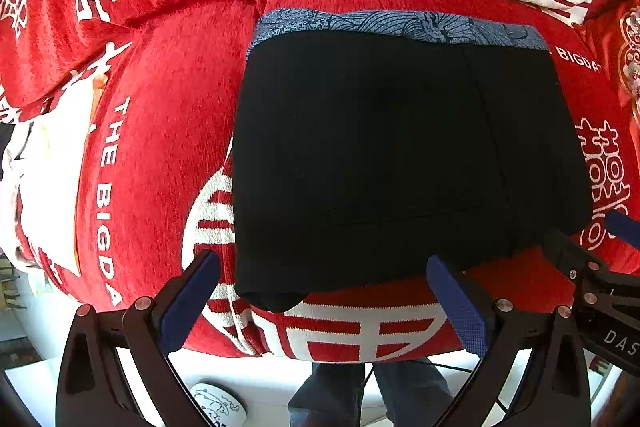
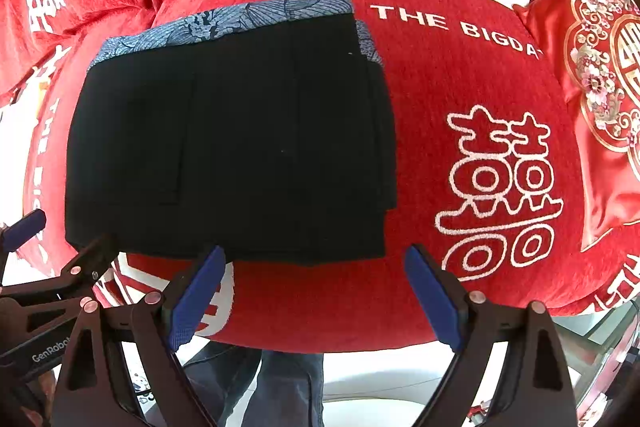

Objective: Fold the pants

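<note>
- Pants [image 1: 400, 155]: black, folded into a compact stacked rectangle, flat on the red sofa cover [image 1: 168, 131] with its white characters; long axis across both views, side to side.
- Blue patterned band [image 1: 400, 23] along the far edge of the pants, away from both grippers; likely waistband or lining, cannot tell which.
- Near edge of the pants straight ahead of both sets of jaws, apart from them, not between them.
- Left gripper [image 1: 324, 303]: jaws spread wide, nothing held; fronting the near-left corner of the pants, where a small lump of cloth pokes out beneath the stack.
- Right gripper [image 2: 316, 291]: jaws likewise spread, nothing held; fronting the near-right corner of the pants, layered side edges visible there.
- Neither nearer to the pants by any clear margin; each just short of its own corner.
- Embroidered red cushion [image 2: 600, 87] well to the right of the pants.
- Judged: fold looks essentially finished; at most a tuck of that lump at the near-left corner remaining.
</note>
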Demonstrator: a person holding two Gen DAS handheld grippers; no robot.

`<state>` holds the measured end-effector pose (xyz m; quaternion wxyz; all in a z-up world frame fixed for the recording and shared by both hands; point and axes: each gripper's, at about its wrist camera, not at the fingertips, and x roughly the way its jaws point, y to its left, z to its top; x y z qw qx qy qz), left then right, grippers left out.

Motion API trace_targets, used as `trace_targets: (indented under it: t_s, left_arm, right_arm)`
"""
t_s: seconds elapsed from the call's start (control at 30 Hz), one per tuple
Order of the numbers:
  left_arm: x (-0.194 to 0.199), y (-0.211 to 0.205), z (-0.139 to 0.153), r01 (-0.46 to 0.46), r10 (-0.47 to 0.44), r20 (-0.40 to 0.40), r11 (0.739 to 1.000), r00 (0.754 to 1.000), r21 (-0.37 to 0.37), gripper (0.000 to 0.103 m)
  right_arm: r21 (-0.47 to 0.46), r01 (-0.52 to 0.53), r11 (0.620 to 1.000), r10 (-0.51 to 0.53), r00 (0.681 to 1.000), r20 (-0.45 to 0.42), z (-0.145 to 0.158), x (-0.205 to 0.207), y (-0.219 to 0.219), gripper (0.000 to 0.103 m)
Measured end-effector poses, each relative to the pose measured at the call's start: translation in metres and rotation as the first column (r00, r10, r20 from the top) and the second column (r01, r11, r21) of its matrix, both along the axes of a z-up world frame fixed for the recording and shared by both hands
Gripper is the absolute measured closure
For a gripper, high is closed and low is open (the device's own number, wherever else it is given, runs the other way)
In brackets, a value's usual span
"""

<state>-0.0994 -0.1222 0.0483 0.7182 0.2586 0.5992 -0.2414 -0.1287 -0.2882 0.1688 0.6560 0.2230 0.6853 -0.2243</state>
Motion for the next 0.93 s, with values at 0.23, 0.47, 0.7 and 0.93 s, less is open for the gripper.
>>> trace_targets:
  t_s: [0.23,0.47,0.7,0.93]
  left_arm:
    - [-0.0013,0.0002,-0.0006,-0.006,0.006,0.005,1.0,1.0,0.0,0.0]
    - [-0.0014,0.0005,-0.0009,-0.016,0.016,0.0,1.0,1.0,-0.01,0.0]
    - [-0.0032,0.0006,-0.0001,-0.024,0.024,0.014,0.999,1.0,-0.024,0.0]
    - [-0.0041,0.003,-0.0004,-0.022,0.022,0.015,0.999,1.0,-0.025,0.0]
  right_arm:
    - [0.006,-0.006,1.0,0.006,1.0,0.001,-0.0011,-0.0007,0.0,0.01]
    - [0.011,-0.013,1.0,0.013,1.0,0.002,-0.0025,0.0002,-0.0003,0.01]
    - [0.007,-0.017,1.0,0.017,1.0,0.007,-0.0009,-0.0009,0.0018,0.01]
    - [0.006,-0.016,1.0,0.016,1.0,0.004,-0.0015,-0.0024,0.0032,0.01]
